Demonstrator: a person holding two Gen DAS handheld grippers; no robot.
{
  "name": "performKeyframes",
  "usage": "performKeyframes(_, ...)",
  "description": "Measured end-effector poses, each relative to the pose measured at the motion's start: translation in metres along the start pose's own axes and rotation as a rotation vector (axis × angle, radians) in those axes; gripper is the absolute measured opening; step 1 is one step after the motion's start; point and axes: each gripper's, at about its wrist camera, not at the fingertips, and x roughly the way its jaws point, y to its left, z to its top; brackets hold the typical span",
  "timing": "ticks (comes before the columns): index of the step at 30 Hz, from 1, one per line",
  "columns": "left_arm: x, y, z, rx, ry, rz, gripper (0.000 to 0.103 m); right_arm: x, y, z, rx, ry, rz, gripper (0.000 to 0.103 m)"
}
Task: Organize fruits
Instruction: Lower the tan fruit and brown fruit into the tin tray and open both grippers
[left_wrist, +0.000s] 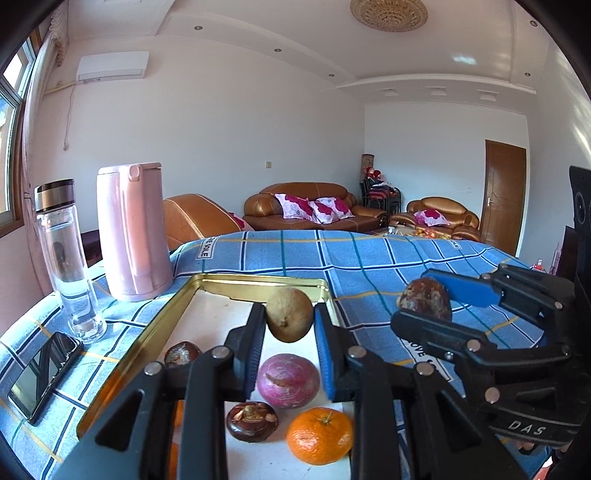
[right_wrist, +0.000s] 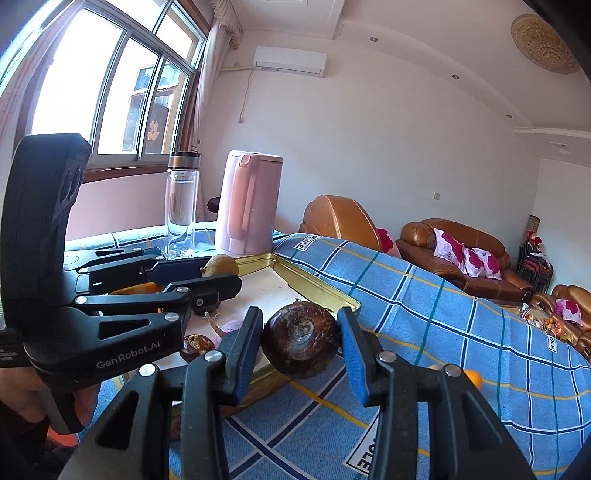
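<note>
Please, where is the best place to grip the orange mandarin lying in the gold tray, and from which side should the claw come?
Grip the mandarin across its round middle, coming from above: its stem points up, and a purple fruit and dark chestnut crowd its sides.

The left gripper (right_wrist: 221, 275), seen in the right wrist view, carries "GenRobot.AI" in pale letters on the side of its black body, and the right gripper (left_wrist: 424, 301), seen in the left wrist view, shows the letters "DAS" on its curved black body, the rest of that word cut off. The blue checked tablecloth (right_wrist: 424, 295) has white woven labels: one just beyond the far corner of the gold tray (right_wrist: 317, 284) reads "SOLE" with its start folded away, and one on the near side of the tray reads "OLE". A red paper character sticks on the window pane (right_wrist: 151, 134) behind the tray, too small to read surely.
</note>
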Motion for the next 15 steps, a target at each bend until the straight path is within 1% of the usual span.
performKeyframes(15,0.0,0.04,-0.01,-0.045,0.039,0.082,0.028,0.015,0.035,0.008,-0.037,0.014,0.082,0.044)
